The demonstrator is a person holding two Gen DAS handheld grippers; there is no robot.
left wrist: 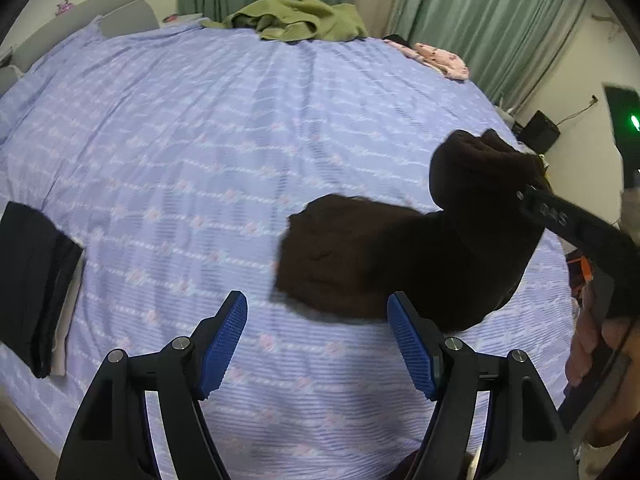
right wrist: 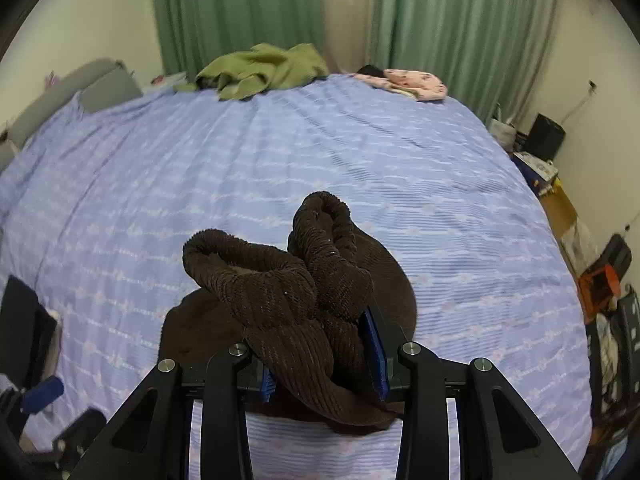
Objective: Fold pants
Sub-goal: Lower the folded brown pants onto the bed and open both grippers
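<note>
Dark brown corduroy pants lie bunched on the lavender bed sheet. My right gripper is shut on a bunched part of the pants and lifts it, with the leg ends curling up. In the left wrist view the right gripper comes in from the right, holding the raised fabric. My left gripper is open and empty, just in front of the pants' near edge, above the sheet.
A folded black garment lies at the bed's left edge. A green garment and a pink one lie at the far edge. Green curtains hang behind. Clutter stands on the floor to the right.
</note>
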